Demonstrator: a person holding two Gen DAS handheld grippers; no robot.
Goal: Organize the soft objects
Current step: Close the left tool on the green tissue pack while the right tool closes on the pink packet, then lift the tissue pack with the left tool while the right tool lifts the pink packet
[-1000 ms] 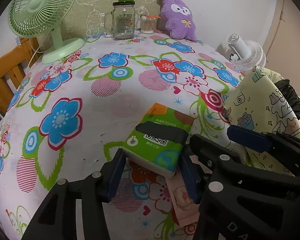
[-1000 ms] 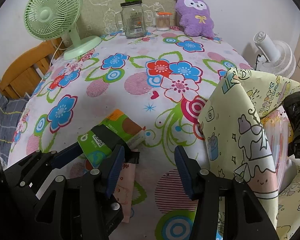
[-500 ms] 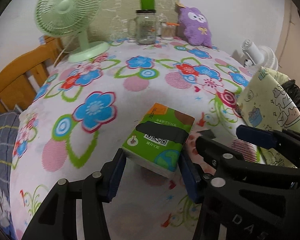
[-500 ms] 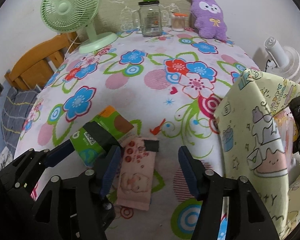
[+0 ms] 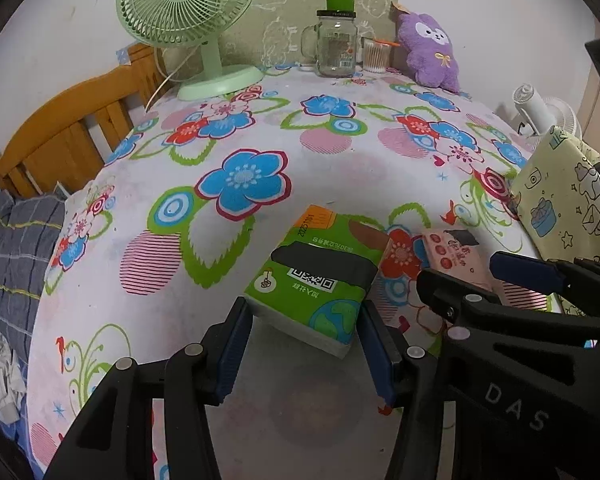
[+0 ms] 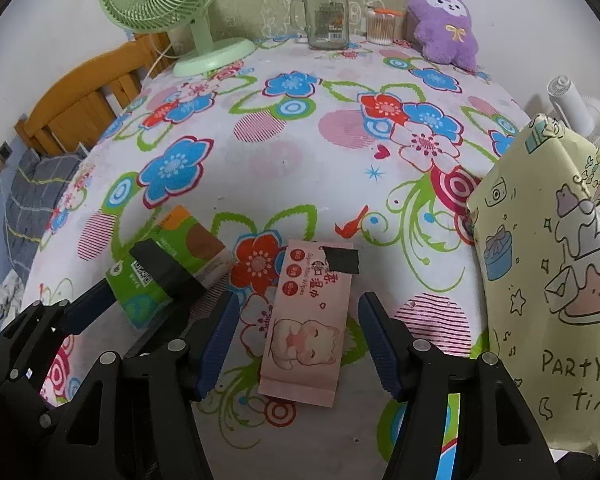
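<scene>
Carried leftward off the pink wipes pack [image 6: 306, 322] since a second ago: green tissue pack [image 5: 320, 276], clamped at its near end between the blue pads of the left gripper [image 5: 306, 344], held tilted above the near part of the flowered tabletop [image 5: 340, 168]. Long axis running away from the camera, orange end farthest, globe print nearest, a black tape band across the middle. Pink wipes pack now uncovered, lying flat near the tabletop's front edge, long axis pointing toward the far edge, cat picture at the near end, a black tape patch at the far right corner. Right gripper [image 6: 296, 344] straddling it, jaws just widened, pads standing clear on either side, nothing gripped. Green pack just left of the pink one in the right wrist view, apart from it. At the right edge, a yellow-green cartoon-printed bag [image 6: 548, 280], upright and close to the right claw. Along the far edge: green desk fan [image 5: 188, 12], glass jar mug [image 5: 336, 46], cotton-swab cup [image 5: 376, 54], purple plush toy [image 5: 430, 50]. Beyond the right edge, a white fan [image 5: 540, 114]; off the left edge, a wooden headboard [image 5: 72, 128] and grey checked bedding [image 5: 16, 252].
</scene>
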